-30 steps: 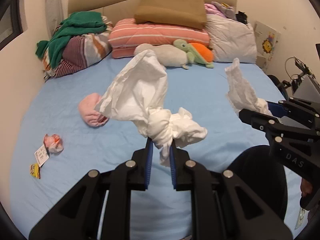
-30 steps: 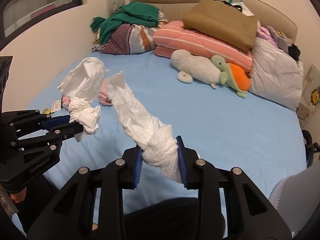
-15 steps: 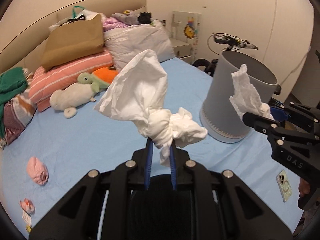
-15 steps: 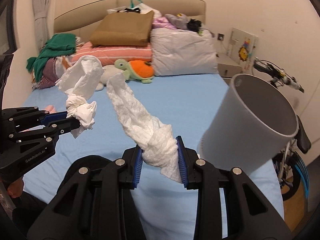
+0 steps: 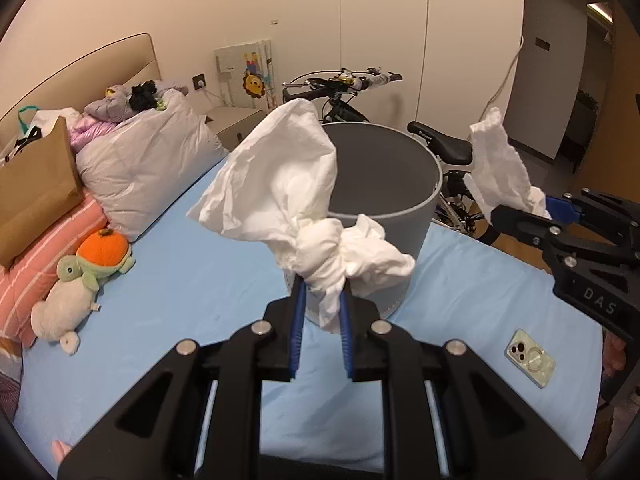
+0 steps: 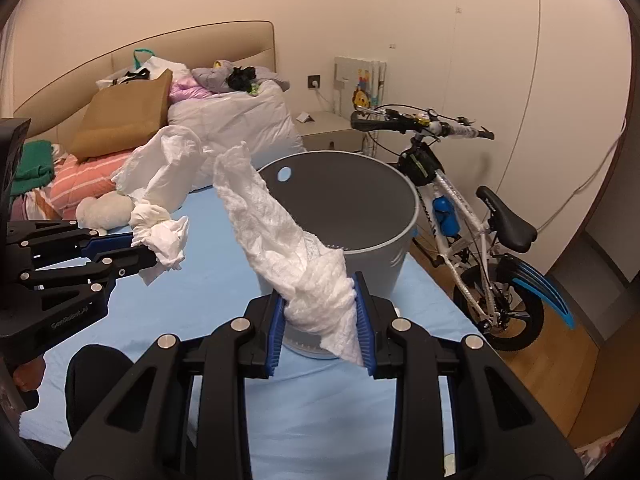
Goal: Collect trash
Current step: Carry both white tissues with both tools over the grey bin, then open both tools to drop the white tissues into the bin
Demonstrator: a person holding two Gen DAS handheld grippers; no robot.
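My left gripper [image 5: 322, 300] is shut on a crumpled white tissue wad [image 5: 288, 192] that fans out above the blue pads. A long twisted white tissue [image 6: 280, 224] is clamped in my right gripper [image 6: 322, 312]. Straight ahead in both views, a grey round bin [image 6: 360, 216] stands upright and open on the blue bed sheet [image 5: 192, 280]. Both tissues hang in the air just short of the bin's near rim [image 5: 384, 212]. Each gripper shows in the other's view: the right one [image 5: 528, 210] at the right edge, the left one [image 6: 152, 256] at the left.
A phone [image 5: 530, 358] lies on the sheet right of the bin. Pillows [image 6: 240, 116], a brown bag [image 6: 124, 116] and a plush turtle [image 5: 96, 260] sit toward the headboard. A bicycle [image 6: 460, 208] stands beside the bed behind the bin. My dark knee [image 6: 96, 384] is low left.
Both grippers swung right from the pillows toward the bed's end, still holding their tissues. The grey bin came into view and now stands directly ahead, closer than before.
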